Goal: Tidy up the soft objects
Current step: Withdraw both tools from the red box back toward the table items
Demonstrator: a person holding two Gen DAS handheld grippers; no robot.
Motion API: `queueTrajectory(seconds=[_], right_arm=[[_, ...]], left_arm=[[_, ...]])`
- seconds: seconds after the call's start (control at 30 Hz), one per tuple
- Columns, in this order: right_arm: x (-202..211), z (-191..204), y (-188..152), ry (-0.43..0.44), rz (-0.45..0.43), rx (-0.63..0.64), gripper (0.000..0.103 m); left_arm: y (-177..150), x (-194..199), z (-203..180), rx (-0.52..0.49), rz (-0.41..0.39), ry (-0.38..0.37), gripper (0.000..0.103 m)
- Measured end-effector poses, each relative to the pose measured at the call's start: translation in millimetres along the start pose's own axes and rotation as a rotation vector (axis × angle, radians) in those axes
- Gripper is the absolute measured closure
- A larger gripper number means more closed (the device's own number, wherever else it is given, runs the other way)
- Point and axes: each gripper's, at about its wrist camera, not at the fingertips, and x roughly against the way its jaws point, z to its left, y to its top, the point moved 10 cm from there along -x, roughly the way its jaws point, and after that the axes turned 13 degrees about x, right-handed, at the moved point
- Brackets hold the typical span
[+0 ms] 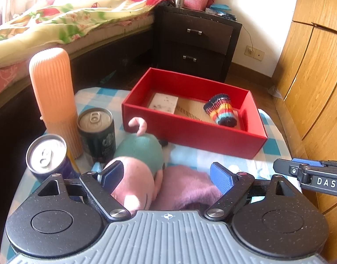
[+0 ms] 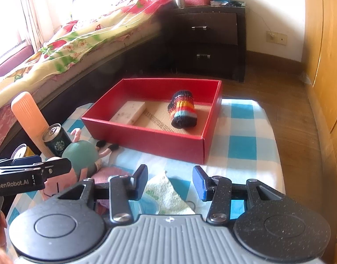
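Red box [image 2: 146,139] holding a rainbow-striped knit sock [image 2: 183,109] and a speckled cream soap bar [image 2: 128,112]; blue-and-white checked tablecloth [image 2: 243,145]; pink plush pig [image 1: 133,176] in teal; ribbed orange bottle [image 1: 52,96]; floral bedspread [image 1: 76,15].

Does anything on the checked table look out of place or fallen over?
The pink plush pig in a teal shirt lies toppled beside the open red cardboard box, not inside it. The two drink cans stand upright.
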Motion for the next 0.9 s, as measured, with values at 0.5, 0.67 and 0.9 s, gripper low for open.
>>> queueTrajectory(seconds=[0.5, 0.67, 0.9], right_arm=[[10, 2, -16, 0.008, 0.015, -0.017, 0.081], [17, 1, -20, 0.019, 0.014, -0.028, 0.080], [27, -6, -25, 0.023, 0.010, -0.044, 0.073]], left_arm=[[-51, -1, 17, 0.010, 0.135, 0.017, 0.017], [-75, -2, 22, 0.009, 0.189, 0.027, 0.017], [-98, -8, 25, -0.018, 0.236, 0.074, 0.017]])
